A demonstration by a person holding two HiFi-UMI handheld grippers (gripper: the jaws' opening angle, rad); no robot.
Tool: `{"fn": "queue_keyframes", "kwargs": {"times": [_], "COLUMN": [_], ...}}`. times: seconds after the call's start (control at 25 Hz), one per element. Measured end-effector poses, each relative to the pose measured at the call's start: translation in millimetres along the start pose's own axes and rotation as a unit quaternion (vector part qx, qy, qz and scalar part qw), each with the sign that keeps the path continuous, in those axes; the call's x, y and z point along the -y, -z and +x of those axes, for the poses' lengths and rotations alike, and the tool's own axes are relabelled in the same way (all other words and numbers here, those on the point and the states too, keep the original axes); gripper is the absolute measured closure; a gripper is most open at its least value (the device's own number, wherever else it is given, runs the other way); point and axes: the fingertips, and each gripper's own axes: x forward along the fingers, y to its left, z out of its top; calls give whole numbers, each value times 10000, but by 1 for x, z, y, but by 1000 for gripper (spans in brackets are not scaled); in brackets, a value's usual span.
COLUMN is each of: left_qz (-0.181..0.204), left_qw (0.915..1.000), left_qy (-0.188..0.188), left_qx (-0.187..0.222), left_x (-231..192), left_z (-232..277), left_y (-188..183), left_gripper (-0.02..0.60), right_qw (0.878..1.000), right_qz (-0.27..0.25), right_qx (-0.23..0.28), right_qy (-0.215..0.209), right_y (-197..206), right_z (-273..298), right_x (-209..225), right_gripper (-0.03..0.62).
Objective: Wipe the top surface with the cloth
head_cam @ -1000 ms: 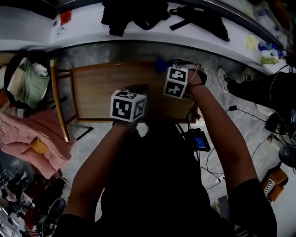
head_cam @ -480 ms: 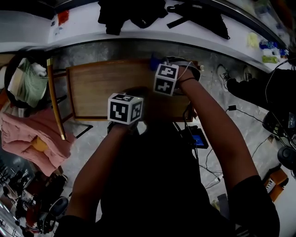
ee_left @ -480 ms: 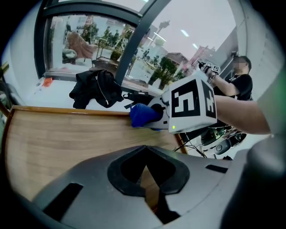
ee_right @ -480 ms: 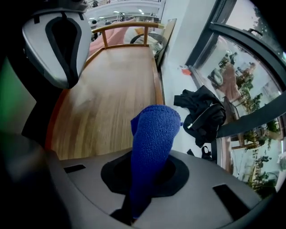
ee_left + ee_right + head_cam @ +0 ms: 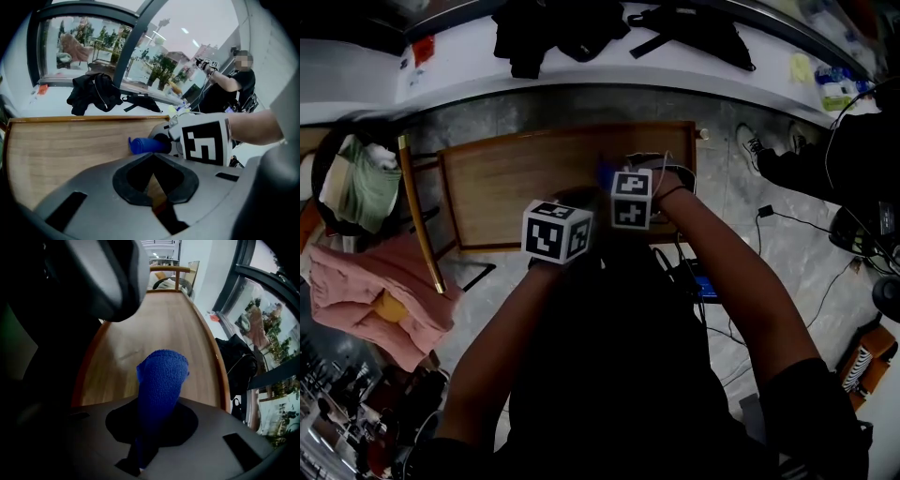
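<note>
Right claw (image 5: 145,439) pinches the one blue cloth (image 5: 161,380) over the single wooden tabletop (image 5: 516,178); I read my left claw (image 5: 153,187) pressed together, empty.

An office-like workroom: a wooden table (image 5: 516,187) on a stone floor (image 5: 731,216) strewn with cables (image 5: 802,223), jackets (image 5: 553,33) on a white ledge (image 5: 469,56) beneath big windows (image 5: 84,51).

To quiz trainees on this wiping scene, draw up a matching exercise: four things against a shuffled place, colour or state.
1. cloth
2. left gripper
3. black jacket
4. table top

A. lies on the white ledge
B. clamped in the right gripper
C. brown wood
D. holds nothing

Pairs: 1-B, 2-D, 3-A, 4-C
</note>
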Motion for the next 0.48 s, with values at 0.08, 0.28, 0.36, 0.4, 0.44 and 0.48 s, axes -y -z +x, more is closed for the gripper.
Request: {"fn": "queue_keyframes", "kwargs": {"times": [0.08, 0.28, 0.36, 0.4, 0.44, 0.48], "left_qz": [13, -96, -43, -22, -10, -4], "left_qw": [10000, 9997, 9996, 9994, 9992, 9990], "left_qy": [58, 189, 256, 289, 330, 376], "left_qx": [-50, -95, -145, -175, -203, -226], "left_x": [-6, -15, -16, -17, -16, -14], "left_z": [-3, -17, -20, -20, -19, -17], "left_y": [7, 21, 28, 31, 34, 36], "left_gripper": [572, 572, 572, 572, 572, 572], "right_qw": [10000, 9982, 9973, 9971, 9970, 9968], "right_qz": [0, -29, -16, 2, 29, 56], "right_qx": [-4, -137, -181, -183, -175, -159], "right_qy": [-25, -578, -711, -734, -755, -782], "right_y": [-5, -9, -13, -15, -15, -16], "right_z": [3, 6, 7, 7, 7, 6], "right_x": [-17, -75, -94, -101, -106, -111], "right_gripper": [546, 546, 546, 546, 546, 546]}}
